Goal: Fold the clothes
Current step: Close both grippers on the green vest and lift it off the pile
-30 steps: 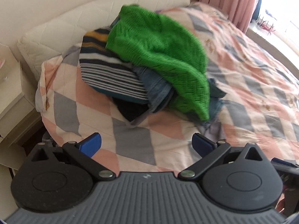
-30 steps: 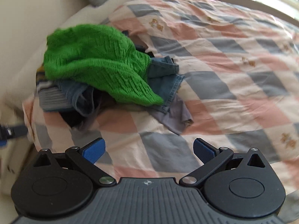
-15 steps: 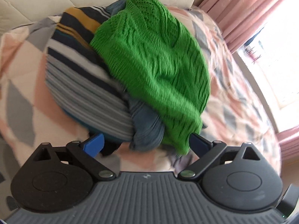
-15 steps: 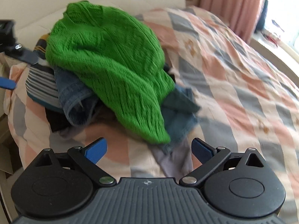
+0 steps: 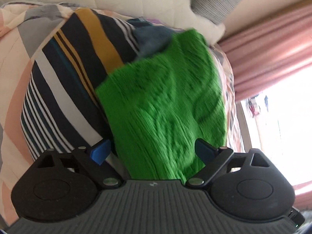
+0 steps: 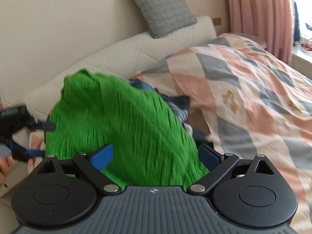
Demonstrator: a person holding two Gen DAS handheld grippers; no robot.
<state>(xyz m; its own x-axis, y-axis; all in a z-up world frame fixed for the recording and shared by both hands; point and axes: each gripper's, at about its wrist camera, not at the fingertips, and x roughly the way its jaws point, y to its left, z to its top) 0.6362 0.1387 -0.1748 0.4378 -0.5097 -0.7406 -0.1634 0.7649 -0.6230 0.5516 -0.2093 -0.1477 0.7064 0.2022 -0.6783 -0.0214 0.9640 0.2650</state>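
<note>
Both grippers, left (image 5: 151,150) and right (image 6: 156,155), had jaws wide open, gripping nothing. Green sweater (image 6: 120,124) lay between jaws, atop clothes pile on bed (image 6: 253,89). Advice: pinch only top layer, lift clear.

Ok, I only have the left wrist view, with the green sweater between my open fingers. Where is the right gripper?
Observer: The right gripper is open too. Its fingers straddle the lower part of the green sweater and have not closed on it.
Operator: Can you see my left gripper from that side?
Observer: Yes. The left gripper shows at the sweater's left edge. One of its fingers is at the knit, but blur hides whether it touches.
Operator: What lies to the right of the pile?
Observer: The checked quilt spreads out there, lying in soft folds.
</note>
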